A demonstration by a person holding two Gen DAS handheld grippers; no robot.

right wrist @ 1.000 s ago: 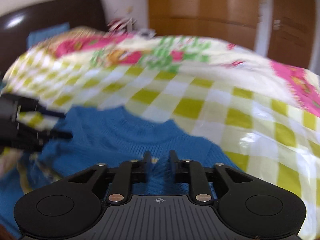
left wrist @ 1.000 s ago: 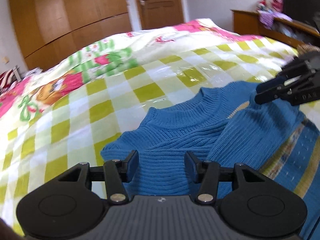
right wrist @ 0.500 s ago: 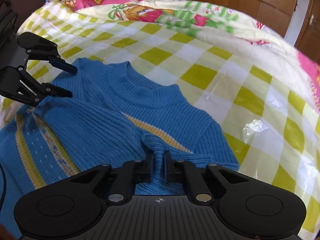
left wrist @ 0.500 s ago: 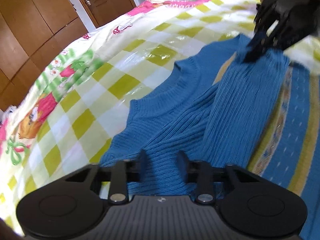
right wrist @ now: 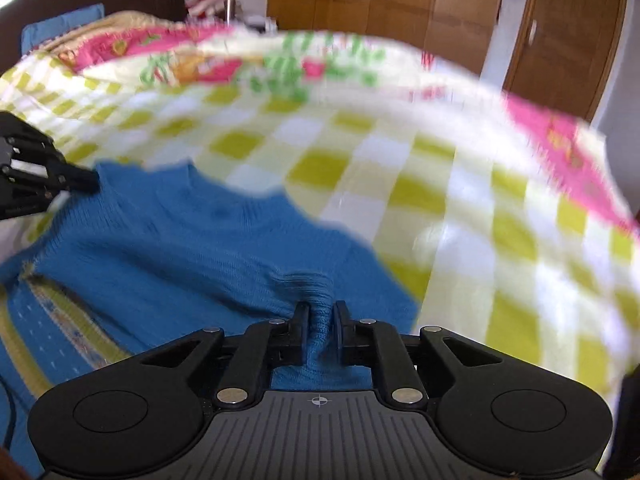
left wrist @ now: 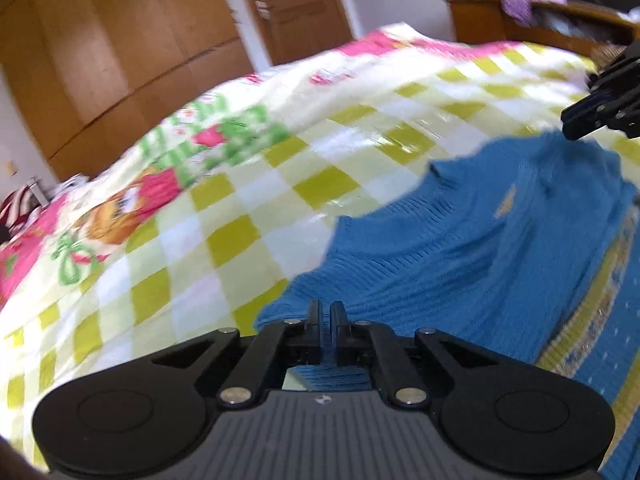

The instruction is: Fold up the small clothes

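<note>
A small blue knit sweater (left wrist: 460, 248) with yellow stripes lies on the checked bedspread; it also shows in the right wrist view (right wrist: 192, 240). My left gripper (left wrist: 326, 312) is shut on the sweater's shoulder edge at one side. My right gripper (right wrist: 322, 312) is shut on a pinched fold of the sweater at the other shoulder. Each gripper shows in the other's view, the right one (left wrist: 596, 112) at the far right, the left one (right wrist: 52, 178) at the far left, both at the sweater's edge. Both views are blurred.
The yellow-and-white checked bedspread (left wrist: 240, 216) with pink and green prints covers the bed. Wooden wardrobes (left wrist: 120, 52) and a door (left wrist: 296, 8) stand behind. A dark headboard (right wrist: 88, 4) and a cluttered wooden shelf (left wrist: 540, 28) flank the bed.
My left gripper has closed from open onto the sweater's shoulder edge. Both grippers have shifted with the sweater, and the folded sleeve lies across the body.
</note>
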